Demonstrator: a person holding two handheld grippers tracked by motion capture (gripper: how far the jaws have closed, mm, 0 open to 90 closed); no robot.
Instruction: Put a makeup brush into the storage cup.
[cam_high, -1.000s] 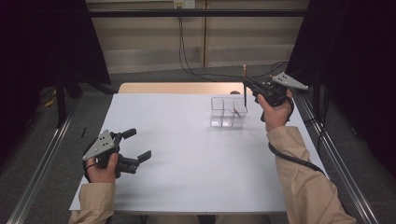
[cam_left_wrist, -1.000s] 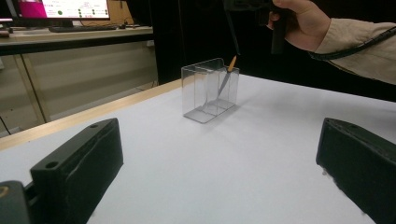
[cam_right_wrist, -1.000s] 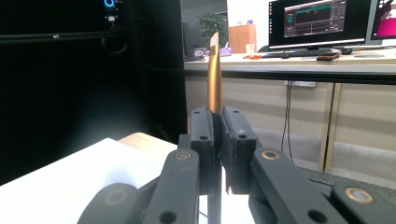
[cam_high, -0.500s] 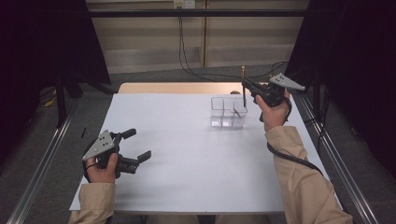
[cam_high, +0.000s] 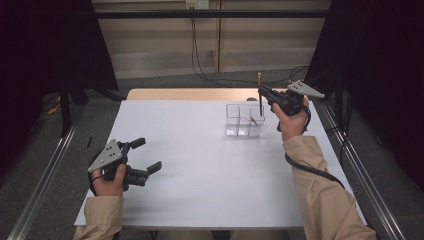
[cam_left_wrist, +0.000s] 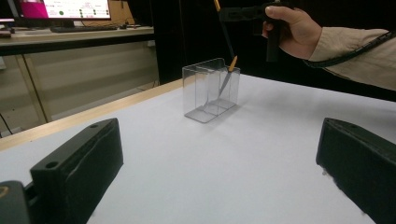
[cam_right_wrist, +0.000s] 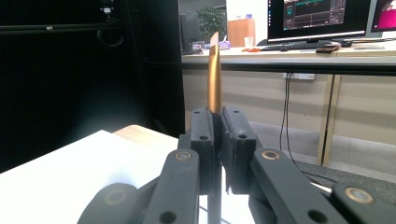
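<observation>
My right gripper (cam_high: 260, 93) is shut on a thin dark pen with a gold top end (cam_high: 259, 77), held upright over the right side of a clear divided box (cam_high: 237, 121). The pen's lower end reaches about the box's rim. In the right gripper view the jaws (cam_right_wrist: 217, 135) pinch the pen and its gold end (cam_right_wrist: 214, 74) sticks up above them. A second pen (cam_left_wrist: 226, 78) with an orange tip leans inside the box (cam_left_wrist: 205, 93). My left gripper (cam_high: 148, 154) rests open at the front left of the white table (cam_high: 200, 165), nothing between its jaws (cam_left_wrist: 219, 158).
The box stands at the table's back right, near a strip of bare wood (cam_high: 190, 94) along the far edge. Metal rails (cam_high: 350, 155) run along both sides of the table. Cables (cam_high: 220, 75) lie on the floor behind.
My right gripper has sunk slightly with the pen toward the box. The left gripper has not moved.
</observation>
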